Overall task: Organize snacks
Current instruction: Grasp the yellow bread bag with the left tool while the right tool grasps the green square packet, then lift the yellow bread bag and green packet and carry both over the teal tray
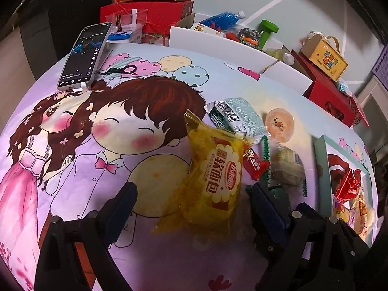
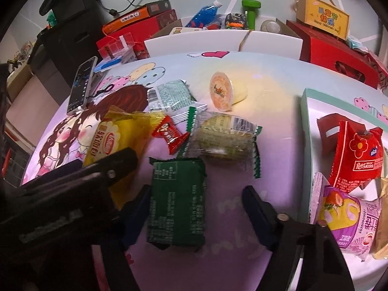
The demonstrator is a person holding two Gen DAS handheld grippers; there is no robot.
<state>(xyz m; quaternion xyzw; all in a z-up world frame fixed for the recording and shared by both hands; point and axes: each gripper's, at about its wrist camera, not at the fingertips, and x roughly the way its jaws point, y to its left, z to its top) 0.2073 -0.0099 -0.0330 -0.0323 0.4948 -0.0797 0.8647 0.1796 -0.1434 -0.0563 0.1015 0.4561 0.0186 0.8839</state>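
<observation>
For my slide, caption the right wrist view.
Right gripper open around a green packet, snacks scattered beyond.

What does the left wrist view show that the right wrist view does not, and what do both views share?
Only the left wrist view: a purple basket at the right edge. Only the right wrist view: the dark green packet in full, lying between the open jaws of the right gripper. Both share the yellow bread packet, the small red candy, the jelly cup, the phone and the tray.
</observation>
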